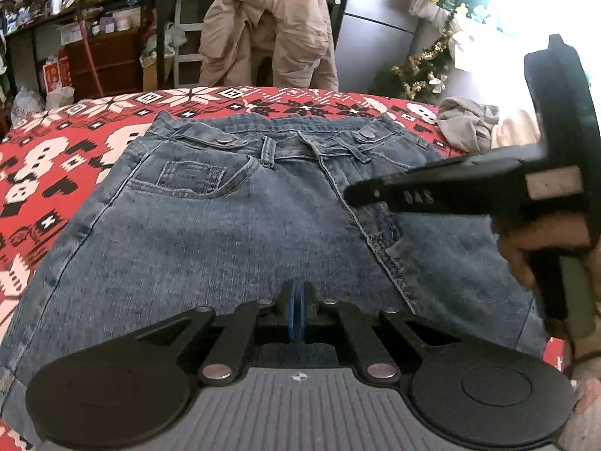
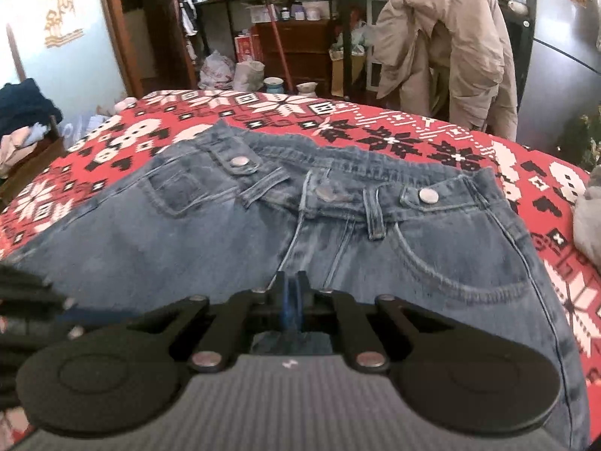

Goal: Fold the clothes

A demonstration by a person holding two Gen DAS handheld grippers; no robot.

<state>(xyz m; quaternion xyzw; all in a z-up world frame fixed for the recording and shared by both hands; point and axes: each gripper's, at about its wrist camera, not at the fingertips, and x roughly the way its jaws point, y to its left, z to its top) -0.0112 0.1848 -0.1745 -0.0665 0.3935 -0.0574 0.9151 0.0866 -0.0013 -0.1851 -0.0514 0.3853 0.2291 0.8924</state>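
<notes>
A pair of faded blue jeans (image 1: 233, 225) lies front side up on a bed covered by a red blanket (image 1: 56, 165) patterned with white and black snowflakes. The denim is washed pale with darker mottling. The waistband has a metal button on a tab near each hip, belt loops, and a stitched fly running down the middle. A curved front pocket with a small coin pocket shows on one side.

The left tool (image 1: 299, 310) sits low over the thigh area, its blue-padded fingers pressed together with nothing visibly between them. The right tool (image 2: 291, 300) hangs just below the fly, its fingers likewise closed on themselves. Whether either pinches a fold of denim underneath cannot be told, since the tool bodies block the cloth right at the tips. In the left wrist view the right tool enters from the right edge, blurred, with part of the hand (image 1: 533, 248) holding it.

The legs of the jeans run out of frame beneath both cameras, so their ends are unseen. The long axis runs from the near edge of the bed toward its far edge, waistband pointing to the far edge. A grey garment (image 1: 467, 122) lies crumpled near the bed's far right corner. Beyond the bed, a beige jacket (image 2: 447, 49) hangs over a chair.
</notes>
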